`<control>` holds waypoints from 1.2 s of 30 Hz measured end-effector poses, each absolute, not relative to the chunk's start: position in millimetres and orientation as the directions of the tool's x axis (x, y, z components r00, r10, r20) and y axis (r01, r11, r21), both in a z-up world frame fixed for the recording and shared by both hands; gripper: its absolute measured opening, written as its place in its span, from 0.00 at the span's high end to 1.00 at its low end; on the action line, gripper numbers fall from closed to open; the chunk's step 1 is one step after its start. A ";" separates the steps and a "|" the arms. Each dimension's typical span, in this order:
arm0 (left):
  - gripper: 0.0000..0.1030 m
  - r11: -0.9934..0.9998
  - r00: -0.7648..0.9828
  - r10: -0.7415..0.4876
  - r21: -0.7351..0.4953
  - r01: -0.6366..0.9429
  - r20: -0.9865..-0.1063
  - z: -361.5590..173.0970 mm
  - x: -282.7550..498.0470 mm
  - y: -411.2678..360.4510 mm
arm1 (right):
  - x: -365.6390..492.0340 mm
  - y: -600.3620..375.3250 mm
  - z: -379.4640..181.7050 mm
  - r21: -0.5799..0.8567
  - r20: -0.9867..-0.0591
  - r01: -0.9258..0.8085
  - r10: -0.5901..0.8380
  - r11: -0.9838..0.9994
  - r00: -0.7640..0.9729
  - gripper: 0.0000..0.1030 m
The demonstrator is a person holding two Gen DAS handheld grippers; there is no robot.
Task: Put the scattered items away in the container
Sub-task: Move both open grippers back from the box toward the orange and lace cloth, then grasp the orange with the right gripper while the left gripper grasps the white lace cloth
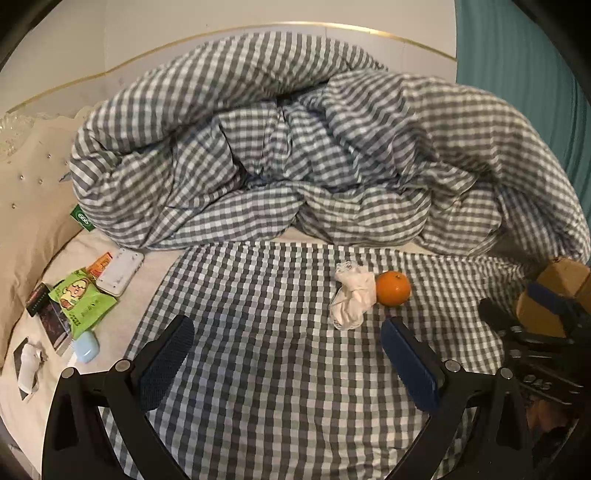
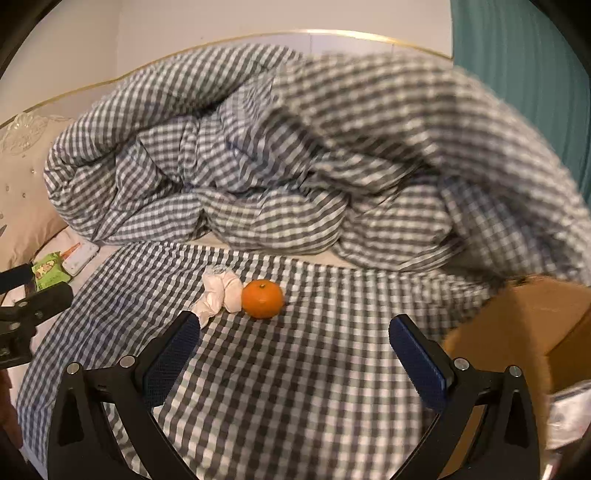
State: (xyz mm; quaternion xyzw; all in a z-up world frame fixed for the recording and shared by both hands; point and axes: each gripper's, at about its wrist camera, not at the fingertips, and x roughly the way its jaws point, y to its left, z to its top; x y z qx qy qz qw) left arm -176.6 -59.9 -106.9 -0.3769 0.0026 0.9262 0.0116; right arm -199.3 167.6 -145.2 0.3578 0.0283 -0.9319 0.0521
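Both claws, left gripper [image 1: 288, 345] and right gripper [image 2: 295, 341], stood wide open, empty. Orange [image 2: 262, 298] lay on the checked sheet [image 2: 295, 369], touching the crumpled sock [image 2: 218, 291]; box [image 2: 524, 332] to the right. Orange likely firm, rollable: grip across its middle. Sock soft: pinch the bunch.

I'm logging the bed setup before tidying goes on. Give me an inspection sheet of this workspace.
Surface: bed with a checked sheet spread flat; a checked duvet heaped behind it.
Job's things: orange touching a crumpled white cloth on the sheet; cardboard box at the right, open.
Clutter: green packet, white flat case, pale blue case, dark booklets and a small wrapper at the left, beside a beige pillow.
Grippers: left gripper open, empty; right gripper open, empty.
Cables: nothing seen.
Surroundings: white headboard with gold trim, teal curtain at the right.
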 end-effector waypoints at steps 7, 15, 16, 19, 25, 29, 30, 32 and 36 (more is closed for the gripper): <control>0.00 -0.999 -0.697 0.019 0.014 -0.042 -0.717 -127.0 -198.6 -58.6 | -247.2 157.2 -190.1 0.015 -0.717 0.121 -0.095 -0.993 -0.690 0.00; 0.00 -0.999 -0.670 0.024 0.002 -0.038 -0.742 -150.2 -220.7 -62.8 | -290.5 146.1 -231.3 0.016 -0.771 0.122 -0.090 -0.992 -0.630 0.15; 0.00 -0.999 -0.668 0.024 0.001 -0.037 -0.743 -152.1 -222.1 -63.1 | -296.2 146.1 -236.1 0.015 -0.780 0.119 -0.086 -0.993 -0.620 0.20; 0.00 -0.999 -0.658 0.030 -0.011 -0.034 -0.752 -160.1 -227.7 -65.0 | -308.3 145.3 -245.9 0.037 -0.795 0.132 -0.109 -0.991 -0.596 0.27; 0.00 -0.999 -0.650 0.041 -0.022 -0.036 -0.759 -170.3 -235.0 -64.1 | -322.3 136.8 -247.9 0.038 -0.790 0.159 -0.127 -0.987 -0.599 0.27; 0.00 -0.999 -0.652 0.043 -0.020 -0.043 -0.757 -171.7 -236.8 -61.2 | -332.7 130.6 -253.9 0.019 -0.795 0.166 -0.115 -0.986 -0.596 0.27; 0.00 -0.999 -0.652 0.043 -0.020 -0.044 -0.757 -171.9 -237.1 -61.1 | -334.9 129.9 -255.5 0.016 -0.795 0.166 -0.113 -0.986 -0.596 0.27; 0.00 -0.999 -0.651 0.046 -0.021 -0.046 -0.757 -172.1 -237.9 -61.2 | -340.3 128.2 -259.3 0.011 -0.798 0.168 -0.110 -0.986 -0.592 0.27; 0.00 -0.999 -0.654 0.046 -0.024 -0.043 -0.755 -172.6 -239.1 -61.9 | -344.5 128.3 -262.4 0.029 -0.800 0.172 -0.126 -0.985 -0.587 0.37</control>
